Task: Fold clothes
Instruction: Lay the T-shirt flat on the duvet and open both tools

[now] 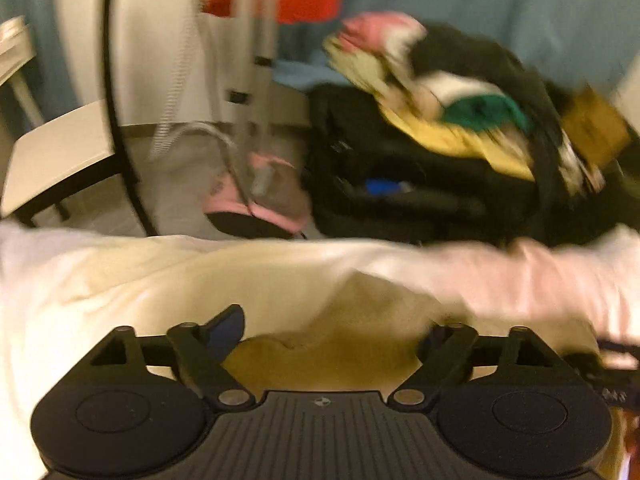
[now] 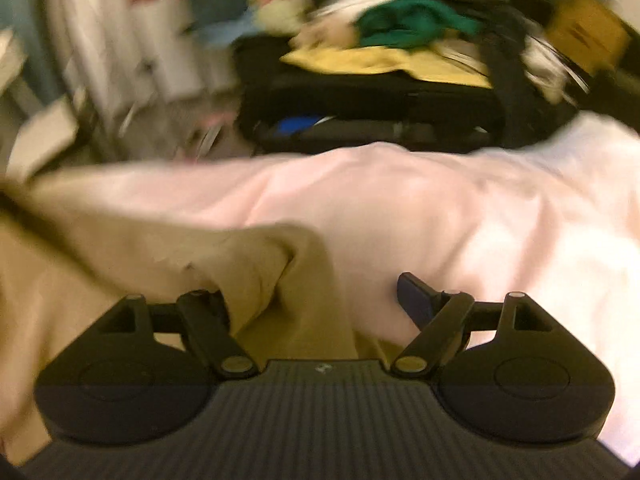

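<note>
Your left gripper [image 1: 326,334] and right gripper [image 2: 320,298] both gape wide, gripping nothing — the tan garment [image 2: 276,264] lies bunched under them on the pale sheet [image 2: 460,216], folding barely begun

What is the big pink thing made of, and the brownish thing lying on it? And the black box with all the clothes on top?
Pink sheet: soft woven cloth, matte, wrinkling gently. Tan garment: thicker fabric, probably cotton, bunching into deep folds. Black suitcase: looks like dull synthetic fabric; the blur leaves it uncertain.
</note>
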The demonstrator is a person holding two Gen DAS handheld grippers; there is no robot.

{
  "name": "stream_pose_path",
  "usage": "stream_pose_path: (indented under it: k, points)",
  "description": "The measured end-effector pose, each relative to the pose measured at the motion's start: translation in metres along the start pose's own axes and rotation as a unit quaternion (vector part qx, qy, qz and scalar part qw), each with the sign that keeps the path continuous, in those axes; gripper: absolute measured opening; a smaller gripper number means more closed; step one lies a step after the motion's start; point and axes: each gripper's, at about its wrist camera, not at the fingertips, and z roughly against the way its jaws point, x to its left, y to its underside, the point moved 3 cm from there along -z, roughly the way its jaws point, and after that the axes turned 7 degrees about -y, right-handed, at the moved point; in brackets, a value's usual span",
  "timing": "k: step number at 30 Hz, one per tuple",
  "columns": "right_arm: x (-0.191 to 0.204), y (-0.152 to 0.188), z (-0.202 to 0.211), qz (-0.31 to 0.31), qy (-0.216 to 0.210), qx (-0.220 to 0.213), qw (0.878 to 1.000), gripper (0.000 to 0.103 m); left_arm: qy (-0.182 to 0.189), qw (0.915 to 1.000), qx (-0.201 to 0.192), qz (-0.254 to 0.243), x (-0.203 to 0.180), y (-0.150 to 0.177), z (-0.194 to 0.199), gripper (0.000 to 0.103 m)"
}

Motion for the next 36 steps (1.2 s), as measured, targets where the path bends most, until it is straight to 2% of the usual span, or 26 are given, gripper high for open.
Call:
stream_pose_path:
  k: [3,6,9,12,17,23,26,30,36]
  points:
    - [0.014,0.005,0.024,-0.007,-0.062,0.006,0.998,0.081,0.014,0.9991,0.023,-0.032,-0.011,0.009,0.013,0.092]
    - [0.024,0.016,0.057,-0.029,-0.095,-0.038,0.994,0.081,0.017,0.9993,-0.007,-0.033,-0.013,0.020,0.054,0.093]
    - [0.034,0.043,0.101,-0.032,-0.070,-0.087,0.993,0.081,0.019,0.9976,-0.060,-0.029,-0.008,0.049,0.108,0.095]
    - [0.050,0.086,0.153,-0.038,-0.061,-0.141,0.987,0.081,0.031,0.9942,-0.103,-0.008,0.009,0.096,0.174,0.098]
    - [0.074,0.165,0.243,-0.056,-0.072,-0.208,0.974,0.081,0.020,0.9919,-0.125,0.009,0.036,0.174,0.238,0.098]
    - [0.098,0.247,0.331,-0.086,-0.085,-0.276,0.954,0.081,0.037,0.9869,-0.152,0.040,0.057,0.261,0.301,0.098]
    - [0.104,0.287,0.346,-0.090,-0.087,-0.303,0.945,0.081,0.031,0.9845,-0.164,0.053,0.064,0.298,0.318,0.098]
    - [0.102,0.326,0.334,-0.096,-0.080,-0.322,0.939,0.081,0.021,0.9809,-0.186,0.053,0.064,0.332,0.325,0.098]
    - [0.084,0.353,0.299,-0.128,-0.077,-0.322,0.935,0.081,0.003,0.9743,-0.222,0.038,0.059,0.357,0.318,0.098]
